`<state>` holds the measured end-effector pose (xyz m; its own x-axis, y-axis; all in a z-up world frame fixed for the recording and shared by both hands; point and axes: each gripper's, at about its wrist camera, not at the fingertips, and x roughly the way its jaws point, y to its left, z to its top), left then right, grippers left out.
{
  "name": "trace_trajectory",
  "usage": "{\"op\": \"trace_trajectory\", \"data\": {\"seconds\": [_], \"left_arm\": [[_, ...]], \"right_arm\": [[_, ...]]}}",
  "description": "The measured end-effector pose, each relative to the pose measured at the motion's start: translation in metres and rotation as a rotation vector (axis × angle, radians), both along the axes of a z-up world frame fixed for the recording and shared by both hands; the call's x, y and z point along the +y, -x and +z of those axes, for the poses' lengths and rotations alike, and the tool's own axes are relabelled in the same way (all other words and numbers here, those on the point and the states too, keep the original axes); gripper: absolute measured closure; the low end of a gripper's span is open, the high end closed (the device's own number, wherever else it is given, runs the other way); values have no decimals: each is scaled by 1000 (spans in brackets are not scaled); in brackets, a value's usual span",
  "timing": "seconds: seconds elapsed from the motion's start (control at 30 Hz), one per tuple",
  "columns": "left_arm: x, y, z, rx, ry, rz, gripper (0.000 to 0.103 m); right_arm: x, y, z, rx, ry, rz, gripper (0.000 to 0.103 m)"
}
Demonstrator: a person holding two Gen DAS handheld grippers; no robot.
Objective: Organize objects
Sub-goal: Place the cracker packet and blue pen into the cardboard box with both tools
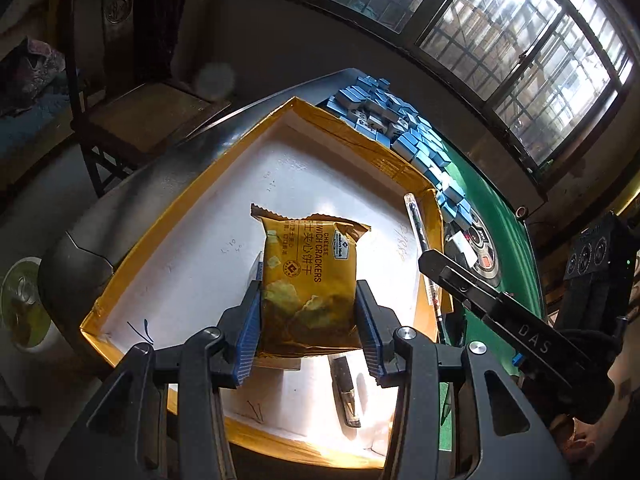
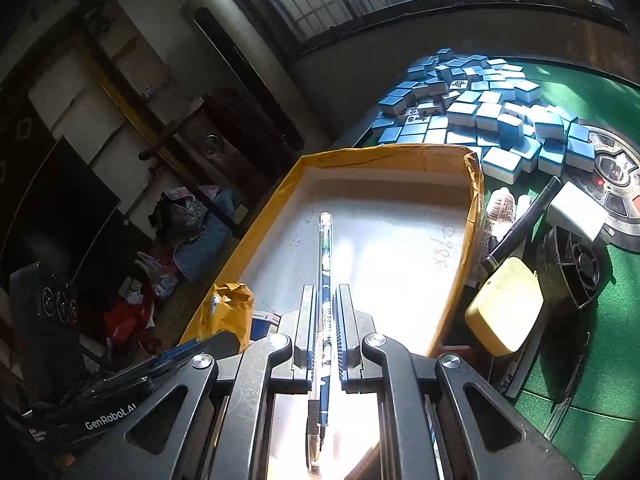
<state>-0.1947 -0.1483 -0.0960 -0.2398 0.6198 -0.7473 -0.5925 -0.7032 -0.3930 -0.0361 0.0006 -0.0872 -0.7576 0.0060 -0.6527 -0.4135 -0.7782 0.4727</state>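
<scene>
Green felt table (image 2: 592, 412) by the window, mahjong tiles (image 2: 480, 120) heaped behind a shallow yellow-edged box (image 2: 474, 216). Left tool (image 1: 308, 316) is clamped on a cracker packet (image 1: 308, 280) over the box, right tool (image 2: 325, 332) pinches a pen (image 2: 325, 264) lengthwise, probably both headed for the box. Another pen (image 1: 347, 396), I think, already lies inside; clutter crowds its right wall.

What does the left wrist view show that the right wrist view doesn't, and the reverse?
Left wrist only: the cracker packet's printed face, clamped between the left gripper's fingers over the tray, and a wooden chair beyond the table.

Right wrist only: a marker, a yellow block and a white adapter on the green felt beside the tray, and the right gripper shut on the pen.

Both: the yellow-walled tray, the mahjong tiles, the pen, and each other's gripper at the frame edge.
</scene>
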Motion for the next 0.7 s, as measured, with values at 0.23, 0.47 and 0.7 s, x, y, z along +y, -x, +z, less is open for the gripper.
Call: {"op": "trace_trajectory", "data": {"seconds": [0.23,0.47,0.7], "left_arm": [[-12,27,-16,29,88,51,61],[-12,19,-26,55,168,11,61],[-2,12,-37,52,259,-47,60]], "right_arm": [[-9,20,-22,-103,-22,10,95],[-22,34,-31,-190,-110,13,95],[-34,41,-37,-254,-189,16,95]]}}
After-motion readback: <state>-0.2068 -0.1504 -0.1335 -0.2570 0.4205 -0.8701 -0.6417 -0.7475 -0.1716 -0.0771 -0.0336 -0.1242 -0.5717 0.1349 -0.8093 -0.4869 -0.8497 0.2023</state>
